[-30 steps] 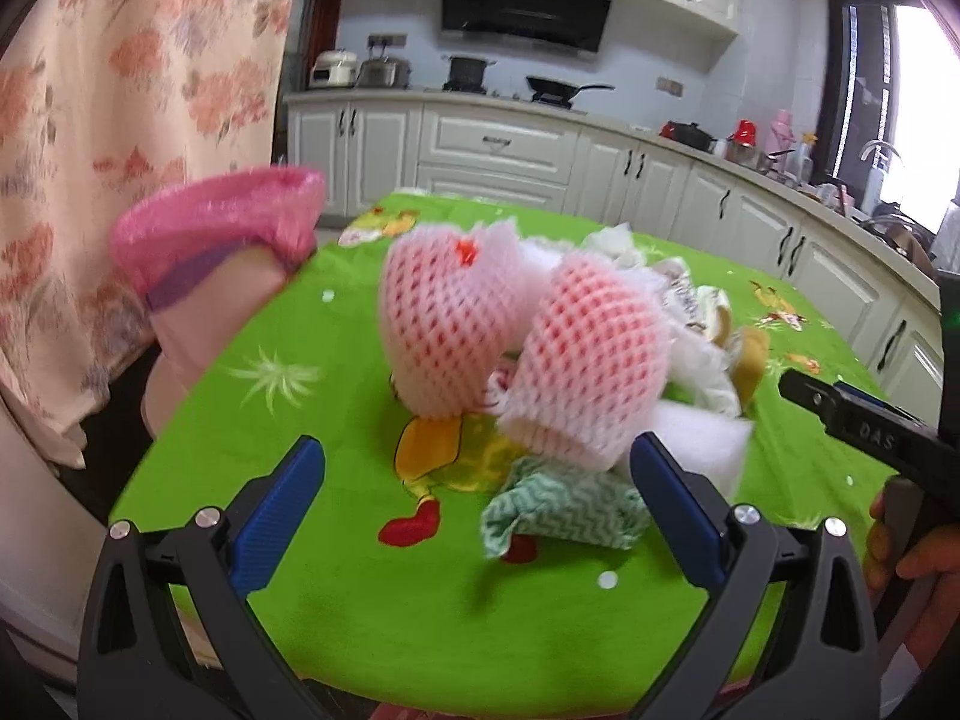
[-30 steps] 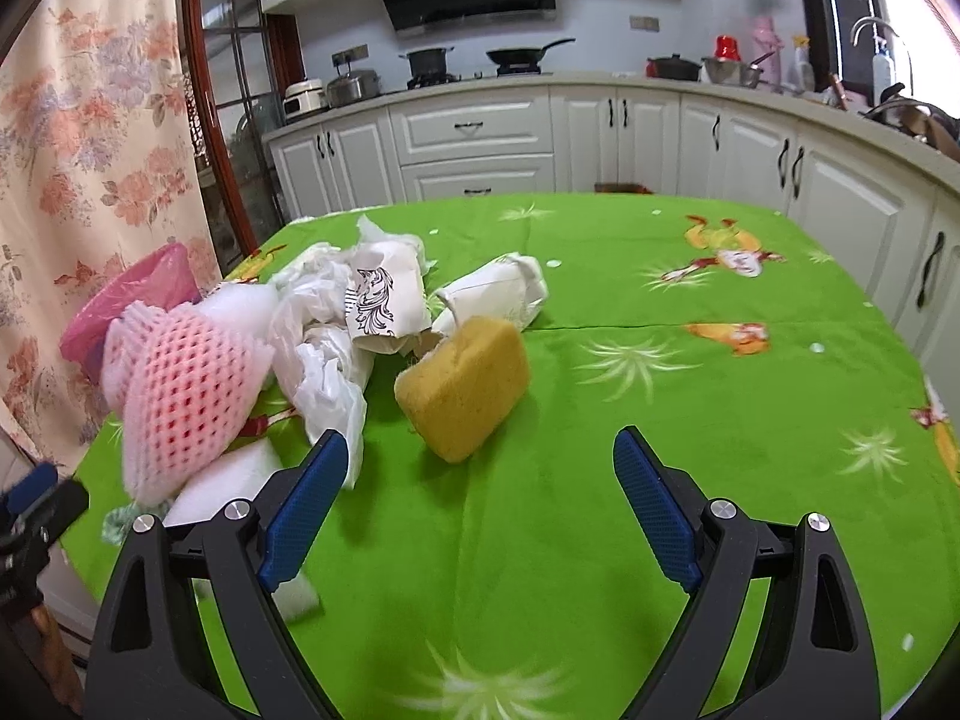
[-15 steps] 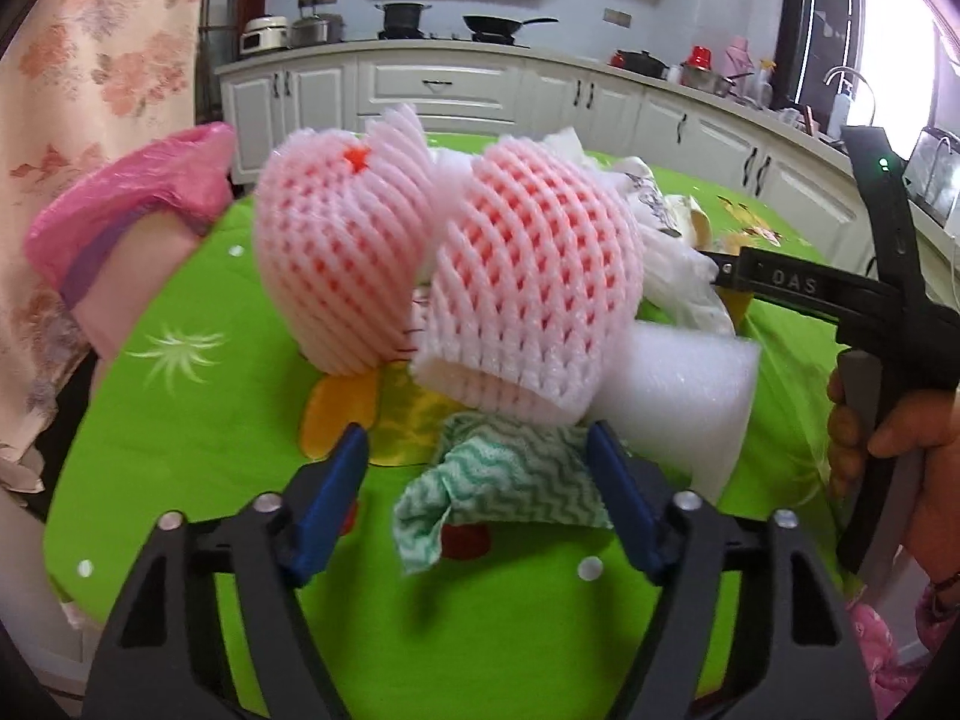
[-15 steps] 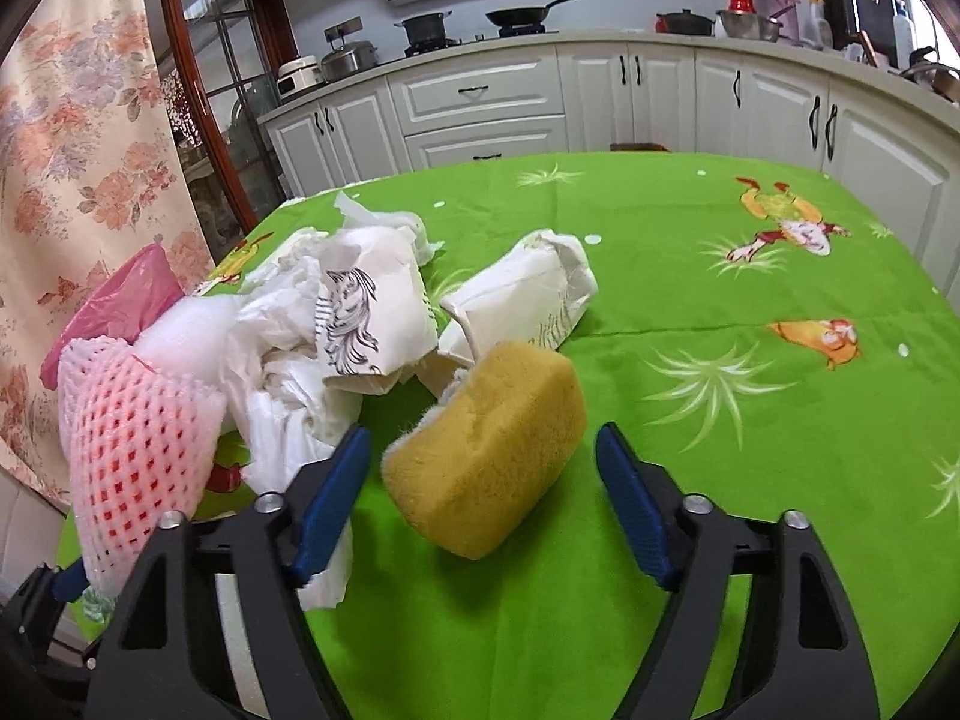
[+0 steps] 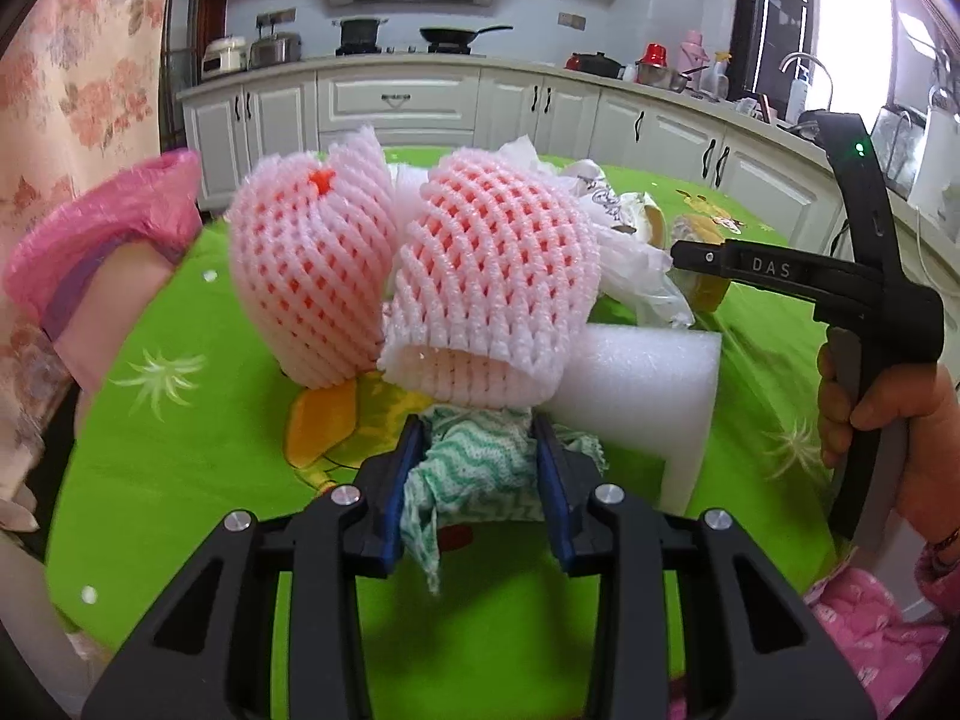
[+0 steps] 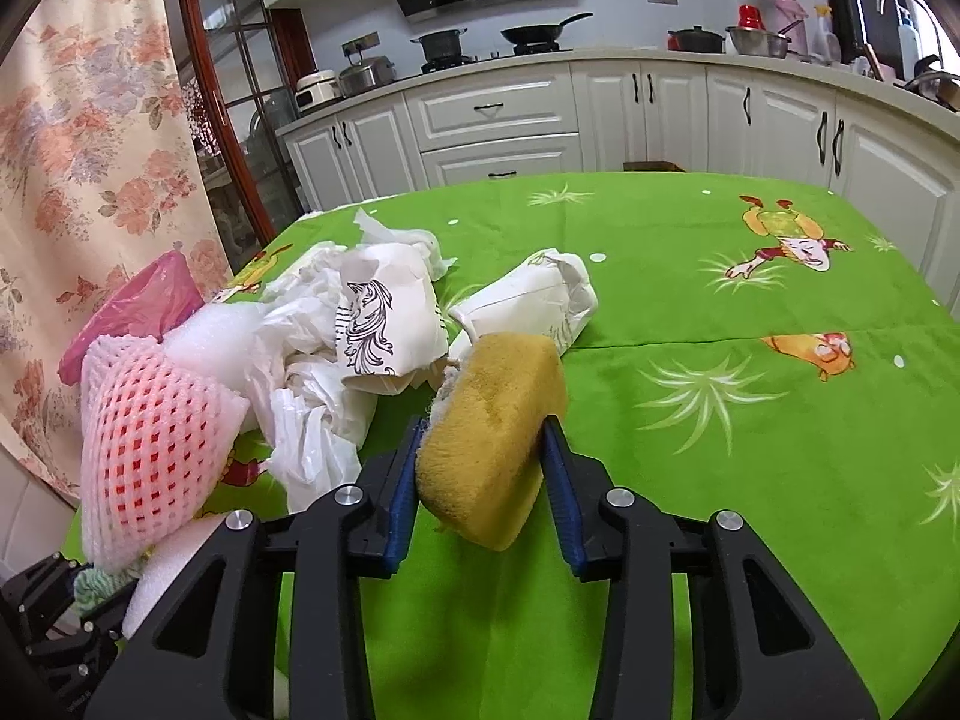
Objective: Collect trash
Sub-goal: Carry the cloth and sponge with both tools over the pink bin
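Observation:
My left gripper (image 5: pixel 477 450) is shut on a green-and-white zigzag cloth (image 5: pixel 480 468) lying on the green tablecloth. Just beyond it stand two pink foam fruit nets (image 5: pixel 408 276) and a white foam block (image 5: pixel 648 378). My right gripper (image 6: pixel 483 450) is shut on a yellow sponge (image 6: pixel 489 432). Behind the sponge lie crumpled white paper bags (image 6: pixel 390 318) and plastic wrap (image 6: pixel 312 420). The right gripper's handle also shows in the left wrist view (image 5: pixel 864 300).
A bin lined with a pink bag (image 5: pixel 102 264) stands off the table's left edge, also in the right wrist view (image 6: pixel 138 306). The green tablecloth (image 6: pixel 750 420) stretches right. Kitchen cabinets (image 6: pixel 540 120) run behind. A floral curtain (image 6: pixel 90 150) hangs at left.
Both grippers moved forward and closed: the left onto the green cloth, the right onto the yellow sponge. Both were open a second ago.

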Motion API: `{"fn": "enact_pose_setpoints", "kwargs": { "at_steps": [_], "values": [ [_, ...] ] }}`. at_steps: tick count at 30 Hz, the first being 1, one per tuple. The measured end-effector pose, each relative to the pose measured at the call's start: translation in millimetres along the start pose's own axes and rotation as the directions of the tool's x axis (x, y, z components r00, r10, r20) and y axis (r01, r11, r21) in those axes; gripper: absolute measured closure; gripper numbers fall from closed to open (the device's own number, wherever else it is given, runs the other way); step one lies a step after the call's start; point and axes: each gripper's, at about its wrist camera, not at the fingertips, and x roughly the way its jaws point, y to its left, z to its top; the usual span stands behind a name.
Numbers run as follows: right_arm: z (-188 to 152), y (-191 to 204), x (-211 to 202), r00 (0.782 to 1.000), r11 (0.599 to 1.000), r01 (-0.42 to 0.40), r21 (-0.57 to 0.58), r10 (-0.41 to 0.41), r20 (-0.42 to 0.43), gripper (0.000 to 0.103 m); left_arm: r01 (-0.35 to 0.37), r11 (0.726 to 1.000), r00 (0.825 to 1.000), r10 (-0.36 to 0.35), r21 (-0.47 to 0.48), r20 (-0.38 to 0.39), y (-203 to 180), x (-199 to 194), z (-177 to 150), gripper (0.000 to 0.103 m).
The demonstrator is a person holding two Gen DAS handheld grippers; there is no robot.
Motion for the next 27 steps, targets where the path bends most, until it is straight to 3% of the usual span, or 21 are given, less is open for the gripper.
{"fn": "enact_pose_setpoints", "kwargs": {
  "at_steps": [7, 14, 27],
  "values": [
    [-2.1, 7.9, -26.1, 0.999, 1.0, -0.006, -0.018, 0.007, 0.05, 0.066, -0.039, 0.999, 0.996, 0.038, 0.012, 0.076, 8.1, -33.1, 0.1, 0.068],
    [1.9, 32.2, -50.5, 0.994, 0.997, -0.039, -0.068, 0.045, 0.095, 0.066, -0.033, 0.998, 0.992, 0.04, -0.053, 0.123, 19.0, -53.0, 9.3, 0.068],
    [25.5, 65.7, -63.9, 0.99, 0.989, -0.089, -0.115, 0.1, 0.101, 0.066, -0.042, 0.997, 0.98, 0.055, -0.071, 0.192, 28.5, -62.9, 55.3, 0.068]
  ]
}}
